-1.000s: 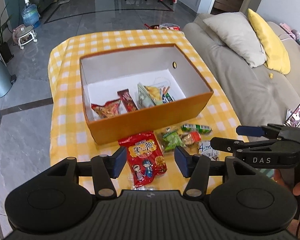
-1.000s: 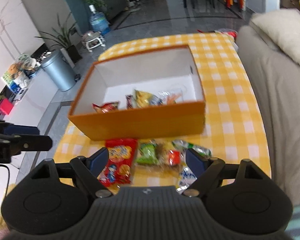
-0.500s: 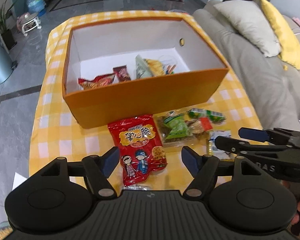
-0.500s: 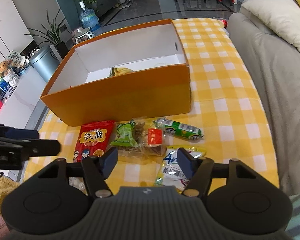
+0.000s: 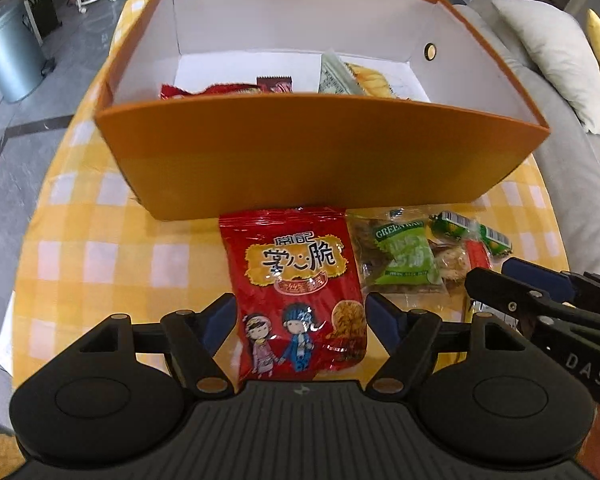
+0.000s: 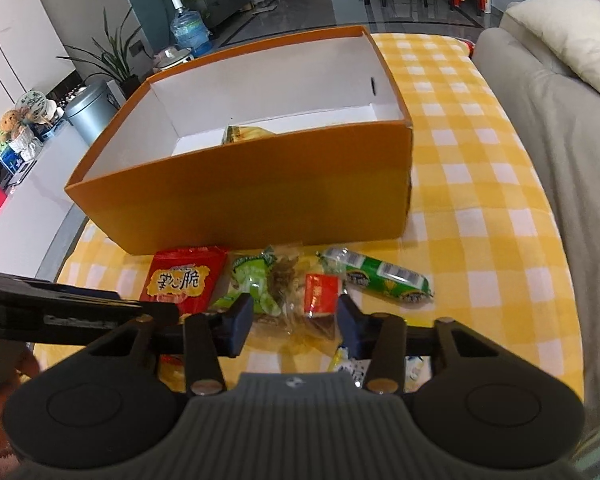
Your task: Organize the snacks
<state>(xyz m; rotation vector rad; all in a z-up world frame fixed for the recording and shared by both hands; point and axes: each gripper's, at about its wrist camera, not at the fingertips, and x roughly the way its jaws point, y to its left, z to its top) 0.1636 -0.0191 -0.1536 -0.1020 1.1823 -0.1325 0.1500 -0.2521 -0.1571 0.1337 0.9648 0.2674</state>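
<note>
**Light, crinkly packets at the counter's near edge**

The red snack bag (image 5: 300, 292) looks light, slippery and crushable; best pinched across its lower sides. It lies between the left tool (image 5: 300, 320), whose jaws are opening, untouched. The right tool (image 6: 296, 320) is closing around the clear packet bundle (image 6: 296, 300), beside the orange box (image 5: 320, 152).

Two close downward views, shared box (image 5: 320, 152)
</note>
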